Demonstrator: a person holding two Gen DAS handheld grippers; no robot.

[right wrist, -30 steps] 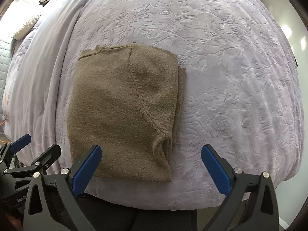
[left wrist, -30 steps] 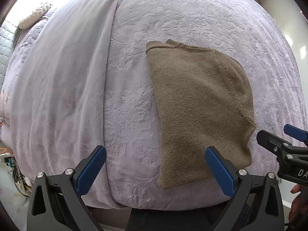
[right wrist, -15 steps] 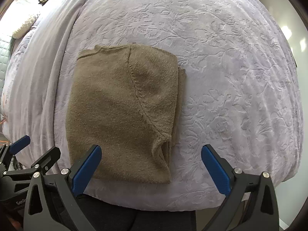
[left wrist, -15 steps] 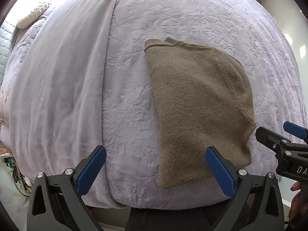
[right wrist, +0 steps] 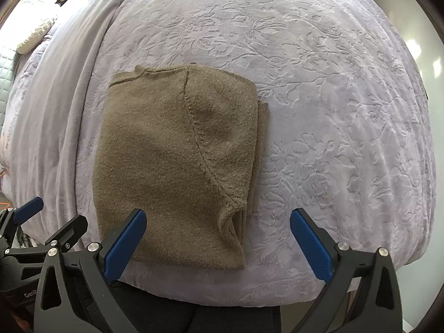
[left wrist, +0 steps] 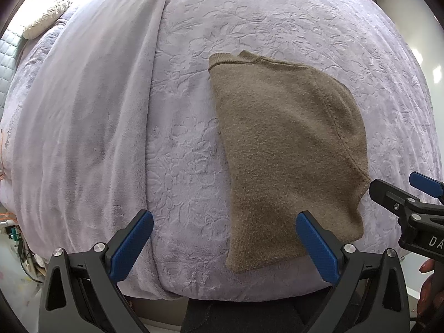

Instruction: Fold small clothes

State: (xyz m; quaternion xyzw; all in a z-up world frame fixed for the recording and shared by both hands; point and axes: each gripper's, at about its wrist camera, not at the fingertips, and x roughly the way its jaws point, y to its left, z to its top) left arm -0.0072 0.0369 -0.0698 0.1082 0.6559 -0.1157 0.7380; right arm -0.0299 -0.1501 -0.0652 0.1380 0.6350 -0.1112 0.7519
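Note:
A small olive-brown knit sweater [left wrist: 285, 149] [right wrist: 177, 161] lies folded flat on a lilac embossed bedspread [left wrist: 188, 144] [right wrist: 333, 138], near the bed's front edge. Its sleeve seam curves down the right half, and extra layers peek out along its right side. My left gripper [left wrist: 224, 244] hovers open over the sweater's near left corner, holding nothing. My right gripper [right wrist: 217, 242] is open too, above the sweater's near right corner, with nothing between its fingers. Each gripper shows at the edge of the other's view.
A smooth lilac blanket [left wrist: 83, 111] runs down the left side of the bed. Pale pillows [left wrist: 44, 22] lie at the far left. The bed's front edge [right wrist: 222, 297] is just below the grippers, with dark clothing under it. A hand [left wrist: 430, 285] shows at lower right.
Both views have shifted only slightly; the sweater lies in the same shape and both grippers stay open above its near edge.

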